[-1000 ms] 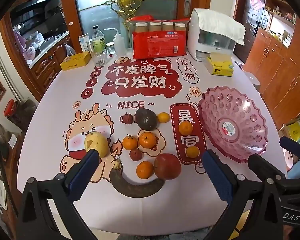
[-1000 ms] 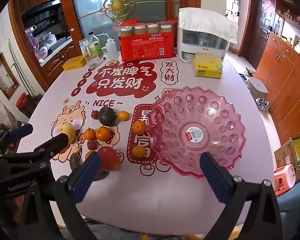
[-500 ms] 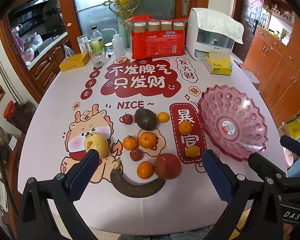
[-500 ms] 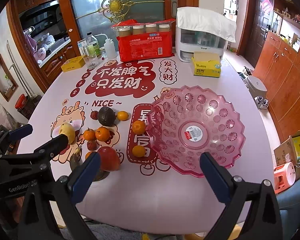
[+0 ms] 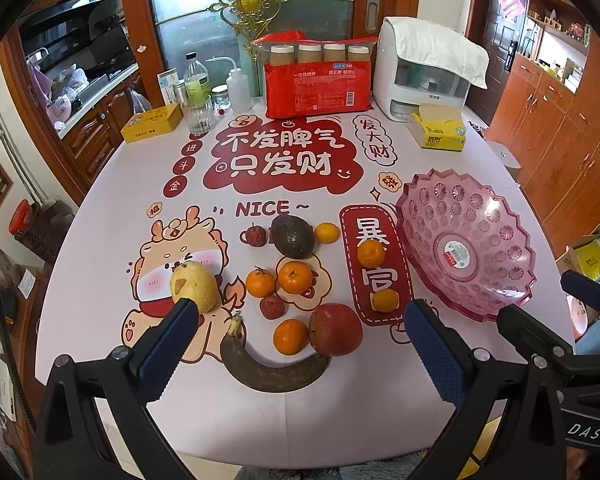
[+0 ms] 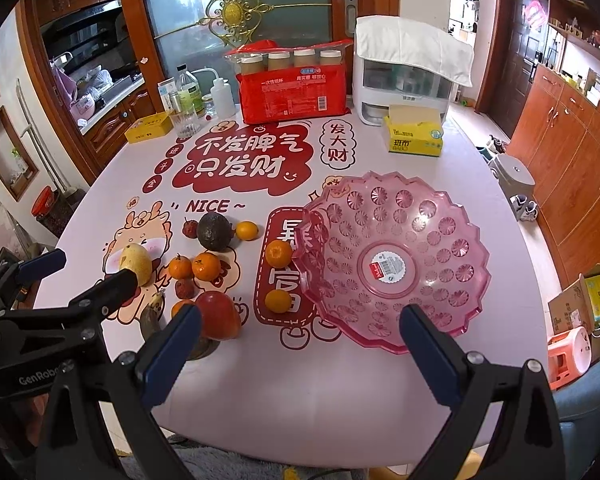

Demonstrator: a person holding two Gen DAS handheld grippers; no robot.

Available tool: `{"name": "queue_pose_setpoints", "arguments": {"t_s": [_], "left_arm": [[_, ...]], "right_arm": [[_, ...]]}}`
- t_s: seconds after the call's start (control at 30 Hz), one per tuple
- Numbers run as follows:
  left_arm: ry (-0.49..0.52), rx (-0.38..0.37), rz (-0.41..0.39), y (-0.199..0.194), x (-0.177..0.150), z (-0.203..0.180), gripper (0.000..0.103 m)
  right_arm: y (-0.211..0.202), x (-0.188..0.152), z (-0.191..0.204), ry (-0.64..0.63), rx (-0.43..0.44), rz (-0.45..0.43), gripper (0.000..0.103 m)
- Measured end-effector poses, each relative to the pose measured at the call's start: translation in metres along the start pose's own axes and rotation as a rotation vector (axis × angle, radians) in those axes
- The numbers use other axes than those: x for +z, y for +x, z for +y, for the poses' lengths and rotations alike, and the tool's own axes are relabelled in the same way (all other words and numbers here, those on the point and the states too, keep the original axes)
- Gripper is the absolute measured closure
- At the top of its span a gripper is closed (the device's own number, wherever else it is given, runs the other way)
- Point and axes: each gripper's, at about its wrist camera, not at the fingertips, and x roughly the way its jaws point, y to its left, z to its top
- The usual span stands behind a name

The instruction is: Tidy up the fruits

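Bare surface (image 5: 300, 412) lies along the near edge, before the fruit cluster. The dark banana (image 5: 274, 370) and red apple (image 5: 336, 329) block the front; the pink bowl (image 6: 392, 260) fills the right side.

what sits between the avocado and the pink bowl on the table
Two small orange citrus fruits: one right beside the avocado, another on the red label next to the pink bowl. The left wrist view shows it best.

Both views taken from above the near table edge, faced across it, pink see-through plastic bowl (image 5: 466, 250) (image 6: 392, 258) shared.
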Motion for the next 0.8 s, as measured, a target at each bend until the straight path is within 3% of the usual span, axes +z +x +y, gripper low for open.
{"name": "queue_pose_setpoints", "arguments": {"t_s": [0.8], "left_arm": [[-0.002,0.008,-0.020,-0.0037,0.0034,0.0037,0.001]], "right_arm": [[-0.0098,-0.0031,-0.0018,-0.002,0.005,-0.016,0.003]]}}
